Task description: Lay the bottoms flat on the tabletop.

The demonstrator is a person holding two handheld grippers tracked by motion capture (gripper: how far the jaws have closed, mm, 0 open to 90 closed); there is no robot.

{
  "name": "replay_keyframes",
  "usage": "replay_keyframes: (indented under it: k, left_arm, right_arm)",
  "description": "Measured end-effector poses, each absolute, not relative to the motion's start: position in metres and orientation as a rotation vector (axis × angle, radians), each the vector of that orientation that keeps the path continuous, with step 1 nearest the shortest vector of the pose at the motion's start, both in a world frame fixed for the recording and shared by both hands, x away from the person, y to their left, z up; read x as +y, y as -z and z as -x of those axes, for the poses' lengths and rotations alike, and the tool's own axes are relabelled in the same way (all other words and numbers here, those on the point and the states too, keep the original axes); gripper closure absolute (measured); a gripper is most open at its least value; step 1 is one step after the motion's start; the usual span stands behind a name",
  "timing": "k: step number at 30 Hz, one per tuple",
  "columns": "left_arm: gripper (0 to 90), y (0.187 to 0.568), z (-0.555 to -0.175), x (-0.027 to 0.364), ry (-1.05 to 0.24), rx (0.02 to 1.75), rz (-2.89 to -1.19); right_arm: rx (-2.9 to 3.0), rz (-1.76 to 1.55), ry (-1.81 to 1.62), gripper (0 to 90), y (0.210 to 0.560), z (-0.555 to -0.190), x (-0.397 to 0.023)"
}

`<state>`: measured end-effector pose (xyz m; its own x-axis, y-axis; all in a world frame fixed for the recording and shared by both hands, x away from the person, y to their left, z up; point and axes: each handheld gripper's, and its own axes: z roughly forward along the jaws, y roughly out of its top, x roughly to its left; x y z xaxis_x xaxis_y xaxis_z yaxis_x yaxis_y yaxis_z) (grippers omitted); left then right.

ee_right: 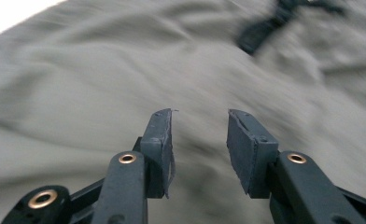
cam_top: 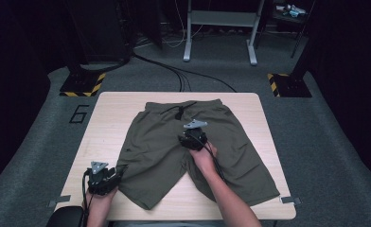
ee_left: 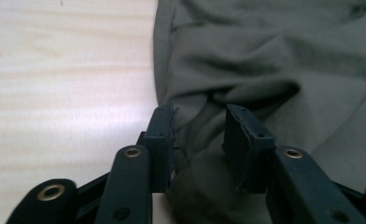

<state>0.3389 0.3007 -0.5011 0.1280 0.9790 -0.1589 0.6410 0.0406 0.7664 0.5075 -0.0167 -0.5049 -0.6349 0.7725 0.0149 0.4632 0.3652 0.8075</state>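
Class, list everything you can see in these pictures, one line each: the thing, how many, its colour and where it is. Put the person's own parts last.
shorts: one pair, olive green, spread flat on the table, waistband at the far side.
drawstring: one, black, at the middle of the waistband.
table: one, light wood, centre of the room.
number 6: one, black, on the grey floor left of the table.
hazard-striped bases: two, yellow and black, beyond the table's far corners.
cables: a few, black, across the floor behind the table.
metal frame: one, grey, at the back.
left gripper: one, black, jaws apart, fabric of the left leg's outer edge between them.
right gripper: one, black, jaws apart above the middle of the shorts.
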Motion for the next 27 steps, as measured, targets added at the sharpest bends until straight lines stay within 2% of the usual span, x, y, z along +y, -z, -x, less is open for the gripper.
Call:
replay_keyframes:
  k: [2, 3, 7, 8, 13, 16, 18, 19, 20, 22, 27]
  left_arm:
    - [61.3, 0.497, -0.347, 0.304, -0.580, 1.588, -1.671]
    - [61.0, 0.493, -0.356, 0.309, -0.530, 1.587, -1.656]
    - [57.8, 0.489, -0.371, 0.317, -0.564, 1.576, -1.647]
    - [57.6, 0.490, -0.375, 0.320, -0.537, 1.573, -1.648]
    - [54.7, 0.506, -0.397, 0.309, -0.520, 1.546, -1.821]
    - [61.4, 0.512, -0.406, 0.308, -0.499, 1.558, -1.846]
    - [72.0, 0.515, -0.413, 0.310, -0.492, 1.556, -1.870]
    - [72.0, 0.515, -0.416, 0.311, -0.504, 1.551, -1.881]
    - [79.9, 0.515, -0.418, 0.311, -0.504, 1.549, -1.891]
    - [87.8, 0.509, -0.430, 0.314, -0.506, 1.532, -1.907]
    - [88.3, 0.497, -0.451, 0.323, -0.534, 1.497, -1.877]
  right_arm:
    - [2.291, -1.054, -1.174, 59.1, 0.502, -0.497, -0.003]
    - [2.315, -1.014, -1.182, 58.4, 0.502, -0.489, 0.004]
    - [2.348, -0.976, -1.187, 57.5, 0.505, -0.478, 0.013]
    - [2.358, -0.966, -1.182, 57.2, 0.507, -0.473, 0.016]
    - [2.395, -0.930, -1.173, 56.5, 0.512, -0.462, 0.019]
    - [2.398, -0.921, -1.172, 56.4, 0.511, -0.461, 0.018]
    - [2.400, -0.917, -1.178, 56.4, 0.510, -0.460, 0.017]
    - [2.399, -0.919, -1.180, 56.4, 0.509, -0.459, 0.015]
    - [2.396, -0.905, -1.184, 56.4, 0.507, -0.459, 0.014]
    - [2.398, -0.898, -1.185, 56.5, 0.504, -0.457, 0.009]
    - [2.406, -0.917, -1.142, 56.5, 0.509, -0.456, 0.000]
